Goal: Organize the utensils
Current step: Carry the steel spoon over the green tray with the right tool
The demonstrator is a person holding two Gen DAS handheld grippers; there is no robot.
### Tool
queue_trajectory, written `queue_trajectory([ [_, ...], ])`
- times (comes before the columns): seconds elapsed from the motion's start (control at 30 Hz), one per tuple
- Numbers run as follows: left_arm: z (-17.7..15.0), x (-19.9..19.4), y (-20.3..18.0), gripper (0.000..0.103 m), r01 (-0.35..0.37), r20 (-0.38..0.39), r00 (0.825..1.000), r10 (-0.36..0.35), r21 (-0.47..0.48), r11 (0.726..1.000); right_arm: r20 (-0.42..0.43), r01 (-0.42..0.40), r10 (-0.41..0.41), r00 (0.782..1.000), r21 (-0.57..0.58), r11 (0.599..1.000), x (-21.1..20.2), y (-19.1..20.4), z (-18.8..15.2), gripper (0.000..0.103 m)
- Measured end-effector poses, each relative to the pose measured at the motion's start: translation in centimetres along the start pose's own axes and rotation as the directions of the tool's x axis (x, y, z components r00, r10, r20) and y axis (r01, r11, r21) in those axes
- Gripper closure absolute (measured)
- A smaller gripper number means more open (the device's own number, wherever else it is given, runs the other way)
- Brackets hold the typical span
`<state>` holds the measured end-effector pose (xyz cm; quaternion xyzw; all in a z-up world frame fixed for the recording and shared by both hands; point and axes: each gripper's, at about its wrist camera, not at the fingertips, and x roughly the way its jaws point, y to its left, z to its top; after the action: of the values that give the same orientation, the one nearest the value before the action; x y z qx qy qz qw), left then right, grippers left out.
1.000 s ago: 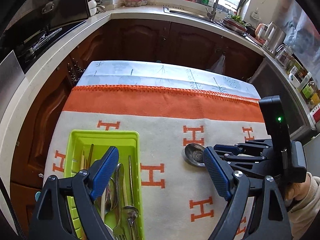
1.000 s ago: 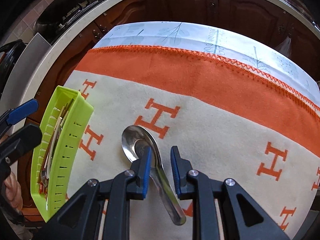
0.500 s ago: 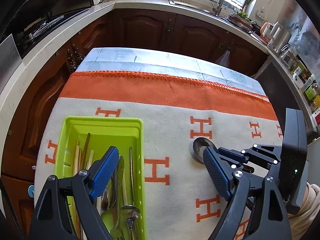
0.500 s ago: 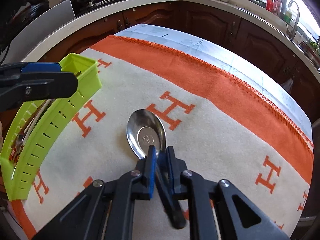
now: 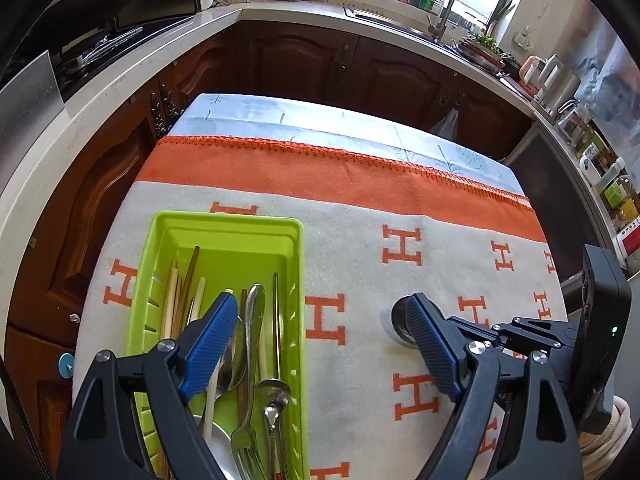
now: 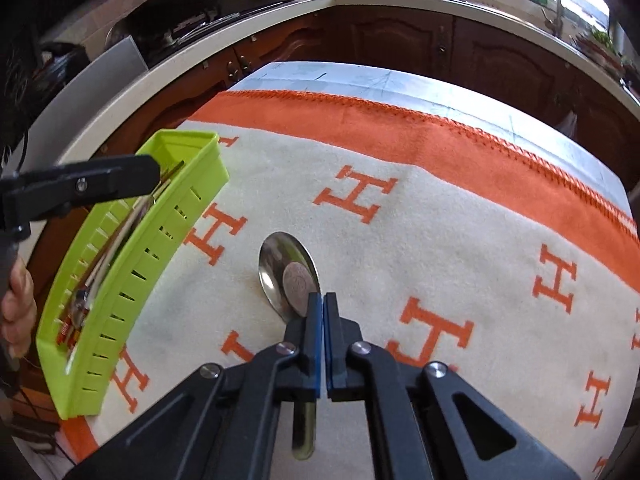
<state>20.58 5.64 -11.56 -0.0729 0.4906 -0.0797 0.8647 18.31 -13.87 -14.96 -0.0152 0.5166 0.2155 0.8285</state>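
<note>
- Spoon (image 6: 289, 276): steel, stiff, light, likely slippery; neck is serving as hold point.
- Right gripper (image 6: 323, 312): fingers clamping handle.
- Left gripper (image 5: 320, 354): fingers gaping apart, hovering over tray (image 5: 298, 280).

left wrist: high, forward-down | right wrist: lower, nearer | shared: blanket (image 5: 360, 264), tray (image 6: 132, 264)
</note>
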Motion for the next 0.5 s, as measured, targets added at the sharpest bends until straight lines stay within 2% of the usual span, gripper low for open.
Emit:
queue_trajectory([
  [0.17, -1.1, -1.6, 1.0, 0.018, -0.005, 0.018, 1.000, 0.005, -0.028, 1.000, 0.037, -0.098, 0.092, 0.995, 0.201, 0.975, -2.5, -1.2, -1.3, 0.103],
  [0.27, -2.1, -2.8, 1.7, 0.018, -0.032, 0.028, 0.999, 0.033, -0.038, 0.999, 0.078, -0.135, 0.118, 0.990, 0.277, 0.951, -4.5, -0.9, -1.9, 0.103],
  [0.5, -4.7, -5.5, 4.3, 0.018, -0.089, 0.000, 0.996, 0.089, -0.045, 0.995, 0.135, -0.181, 0.143, 0.980, 0.341, 0.922, -7.9, 3.5, -1.0, 0.103],
])
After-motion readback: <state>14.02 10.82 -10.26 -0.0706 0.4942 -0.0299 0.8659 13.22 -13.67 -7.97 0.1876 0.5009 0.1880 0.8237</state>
